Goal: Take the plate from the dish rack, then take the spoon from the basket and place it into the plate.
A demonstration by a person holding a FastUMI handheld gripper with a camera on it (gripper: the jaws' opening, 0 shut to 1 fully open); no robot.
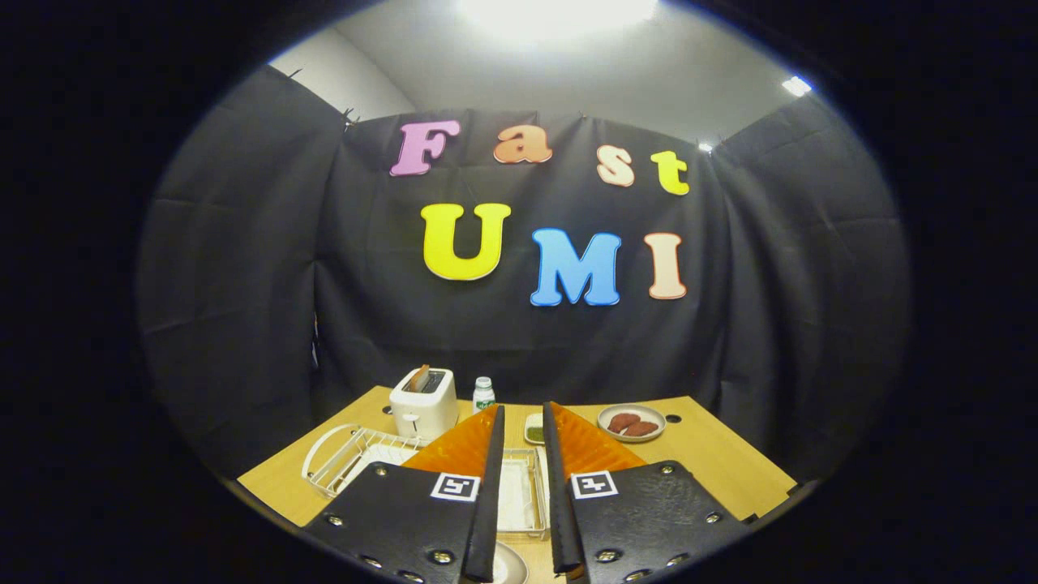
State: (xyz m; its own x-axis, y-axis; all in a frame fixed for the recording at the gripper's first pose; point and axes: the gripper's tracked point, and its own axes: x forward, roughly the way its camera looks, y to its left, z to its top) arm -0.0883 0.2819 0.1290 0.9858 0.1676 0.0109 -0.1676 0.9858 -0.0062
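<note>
On the table (714,462), left to right: dish rack (345,458), toaster (423,403), bottle (483,394), mesh basket (519,495), far plate holding food (632,422). The tool (523,426) hangs above the basket, fingers apart, grasping nothing. A plate rim (504,565) shows nearest, between the fingers. Judged step: spoon retrieval. The spoon cannot be made out; next, lower into the basket.

black cloth wall (243,268), wooden table (714,462)

A blown-out ceiling lamp (558,15) glares above me, leaving the table (714,462) evenly lit and sharp, while my fisheye view bends straight lines and darkens toward its rim.
</note>
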